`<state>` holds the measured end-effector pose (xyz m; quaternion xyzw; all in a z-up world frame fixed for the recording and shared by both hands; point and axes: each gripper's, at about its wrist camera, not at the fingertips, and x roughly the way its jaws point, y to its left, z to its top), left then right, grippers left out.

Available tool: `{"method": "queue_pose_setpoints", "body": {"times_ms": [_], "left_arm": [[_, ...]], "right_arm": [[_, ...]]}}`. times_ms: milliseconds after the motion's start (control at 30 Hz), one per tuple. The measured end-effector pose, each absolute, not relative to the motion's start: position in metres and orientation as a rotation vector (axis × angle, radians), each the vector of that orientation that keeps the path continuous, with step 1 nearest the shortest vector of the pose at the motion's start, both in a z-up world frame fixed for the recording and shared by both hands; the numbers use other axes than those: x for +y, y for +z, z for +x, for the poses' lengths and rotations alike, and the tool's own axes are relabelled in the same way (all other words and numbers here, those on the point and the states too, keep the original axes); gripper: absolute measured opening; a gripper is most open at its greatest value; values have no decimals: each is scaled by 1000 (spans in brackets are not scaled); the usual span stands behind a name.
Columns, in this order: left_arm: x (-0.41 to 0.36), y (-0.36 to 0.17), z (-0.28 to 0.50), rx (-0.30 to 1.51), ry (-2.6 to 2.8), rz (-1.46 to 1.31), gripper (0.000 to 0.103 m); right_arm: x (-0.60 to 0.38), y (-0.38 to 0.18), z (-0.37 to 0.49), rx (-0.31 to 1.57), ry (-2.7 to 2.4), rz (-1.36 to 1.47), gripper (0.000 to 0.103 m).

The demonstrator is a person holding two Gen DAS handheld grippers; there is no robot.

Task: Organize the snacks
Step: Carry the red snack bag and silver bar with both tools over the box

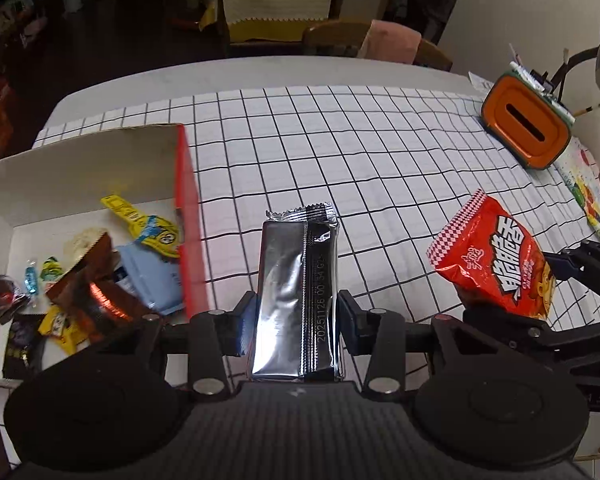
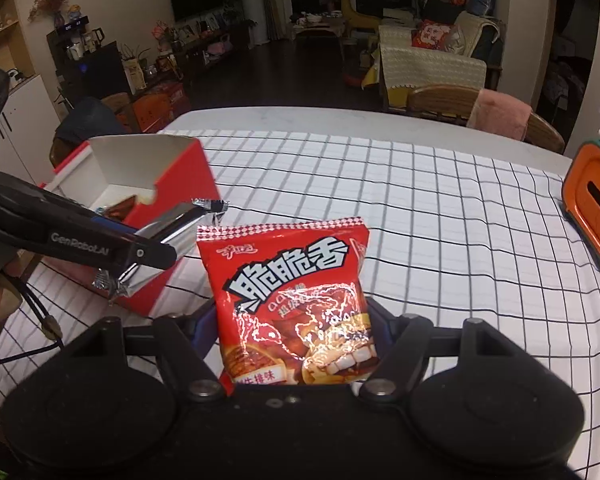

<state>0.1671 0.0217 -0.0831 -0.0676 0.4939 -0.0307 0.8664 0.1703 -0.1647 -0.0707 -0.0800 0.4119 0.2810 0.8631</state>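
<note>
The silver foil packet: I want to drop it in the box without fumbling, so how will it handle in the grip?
The silver foil packet stands up straight out of the left tool, so probably fairly stiff. Its glossy foil looks slippery. It seems light for its size, though that's a guess.

Both wrist cams look down-fwd, sharing checkered table (image 1: 380, 152).

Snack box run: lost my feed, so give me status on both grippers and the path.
Left gripper shut on silver packet. Right gripper shut on red snack bag. Both lifted off the checked cloth. Red box open, part filled, nothing blocking.
</note>
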Motion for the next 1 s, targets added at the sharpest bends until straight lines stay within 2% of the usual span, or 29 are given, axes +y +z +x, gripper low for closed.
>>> {"method": "queue_pose_setpoints", "body": {"times_ms": [633,1000], "left_arm": [[139,-40,111,902,57,-168,41],[215,-53,108,911,157,-147,41]], "right_arm": [[-47,-34,141,774,671,-236,71],[23,-44,146,770,683,-299,71]]}}
